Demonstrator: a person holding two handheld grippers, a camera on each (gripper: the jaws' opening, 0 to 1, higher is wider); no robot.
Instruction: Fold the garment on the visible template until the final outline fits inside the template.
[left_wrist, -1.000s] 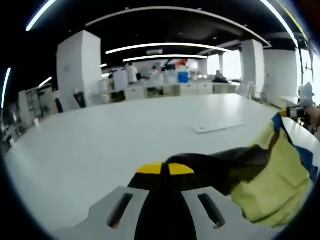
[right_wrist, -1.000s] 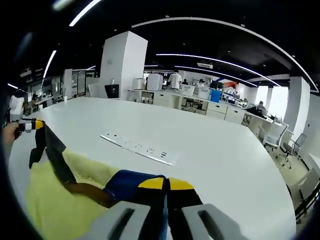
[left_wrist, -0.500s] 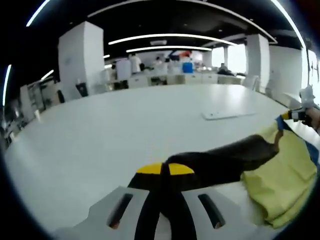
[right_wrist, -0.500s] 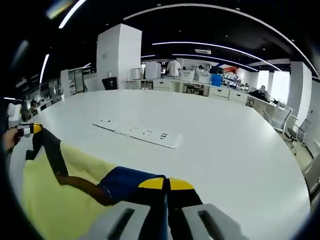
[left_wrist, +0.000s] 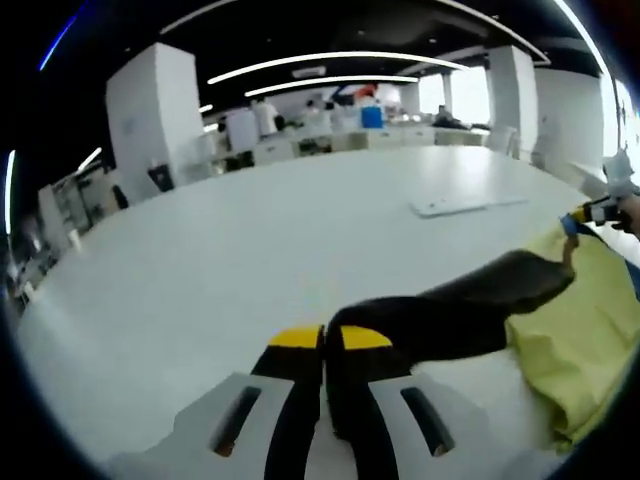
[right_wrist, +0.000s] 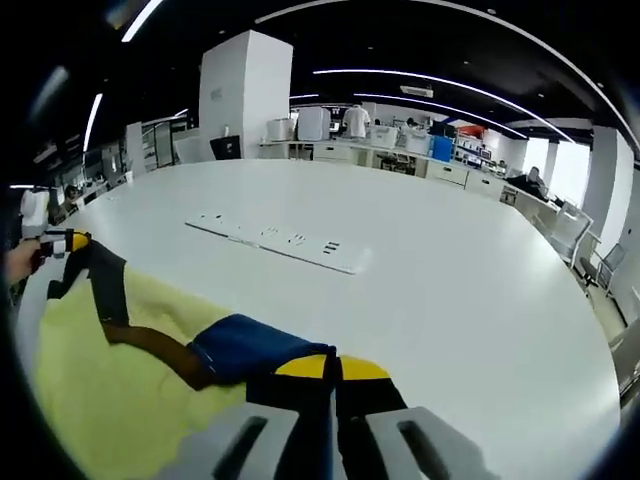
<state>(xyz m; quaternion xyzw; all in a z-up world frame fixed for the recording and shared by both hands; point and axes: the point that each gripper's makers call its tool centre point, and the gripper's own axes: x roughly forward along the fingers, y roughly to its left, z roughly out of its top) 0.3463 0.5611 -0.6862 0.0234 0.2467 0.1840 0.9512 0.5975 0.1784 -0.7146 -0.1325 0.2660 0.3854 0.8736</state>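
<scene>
Both grippers grasp the garment (left_wrist: 560, 340): the left gripper (left_wrist: 322, 338) pinches its dark edge, the right gripper (right_wrist: 322, 366) its blue edge, and the cloth hangs stretched between them.

Large open-plan lab or office hall. Dark ceiling with long curved light strips (right_wrist: 440, 100). Wide white worktop (right_wrist: 450, 300) with flat socket strip (right_wrist: 280, 242). White square pillar (right_wrist: 245, 100). Far benches with equipment (left_wrist: 330, 135), people in white coats (right_wrist: 356, 120), office chairs (right_wrist: 590, 285).
</scene>
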